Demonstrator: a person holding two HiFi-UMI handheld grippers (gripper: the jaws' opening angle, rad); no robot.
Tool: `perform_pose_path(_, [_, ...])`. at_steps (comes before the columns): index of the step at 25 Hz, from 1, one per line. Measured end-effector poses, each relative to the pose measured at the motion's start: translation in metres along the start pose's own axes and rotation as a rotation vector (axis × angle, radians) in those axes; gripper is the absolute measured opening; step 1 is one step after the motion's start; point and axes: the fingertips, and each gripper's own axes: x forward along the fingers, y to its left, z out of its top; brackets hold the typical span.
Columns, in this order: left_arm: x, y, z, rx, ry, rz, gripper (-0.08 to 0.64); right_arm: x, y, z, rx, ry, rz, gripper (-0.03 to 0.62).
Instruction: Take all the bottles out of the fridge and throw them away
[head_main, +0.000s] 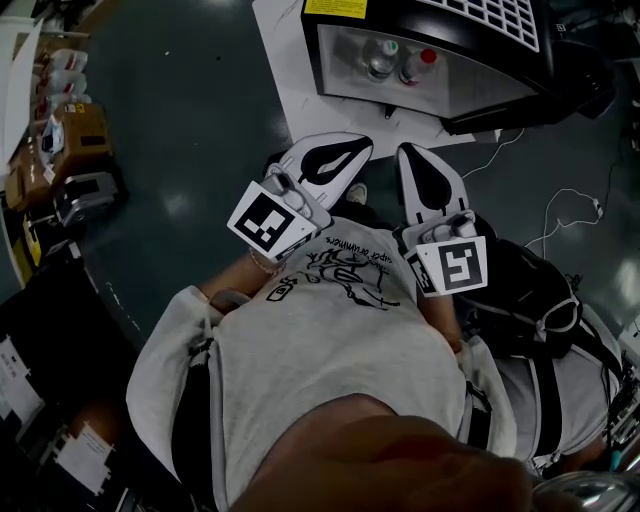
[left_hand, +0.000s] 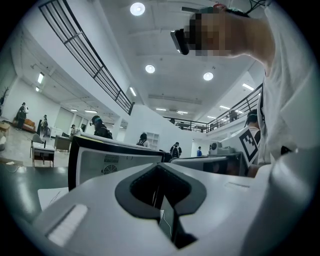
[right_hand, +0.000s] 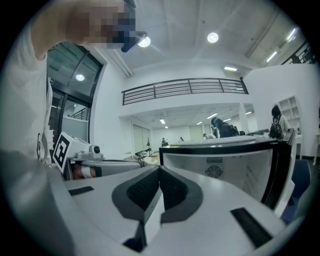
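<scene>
A small glass-fronted fridge (head_main: 420, 70) stands on the floor ahead of me. Two bottles show inside it, one with a green cap (head_main: 381, 58) and one with a red cap (head_main: 420, 66). My left gripper (head_main: 356, 150) and right gripper (head_main: 411, 153) are held side by side in front of my chest and point at the fridge from a short way off. Both are shut with nothing between the jaws. In the left gripper view the closed jaws (left_hand: 159, 169) face the fridge (left_hand: 100, 160). The right gripper view shows its closed jaws (right_hand: 160, 170) before the same fridge (right_hand: 225, 167).
The fridge rests on a white sheet (head_main: 285, 80) on the dark floor. Its black door (head_main: 520, 40) swings out to the right. White cables (head_main: 565, 215) and a black bag (head_main: 530, 295) lie at the right. Boxes and shelves (head_main: 70, 140) line the left side.
</scene>
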Motion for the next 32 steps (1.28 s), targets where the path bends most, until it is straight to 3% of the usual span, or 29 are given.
perform_pose_path(15, [0.047, 0.009, -0.007, 0.022, 0.004, 0.064, 0.009, 0.006, -0.048, -0.007, -0.002, 0.0, 0.037, 0.008])
perform_pose_path(32, [0.058, 0.057, -0.023, 0.031, 0.046, 0.046, 0.009, 0.051, -0.063, -0.029, -0.049, 0.029, -0.031, 0.009])
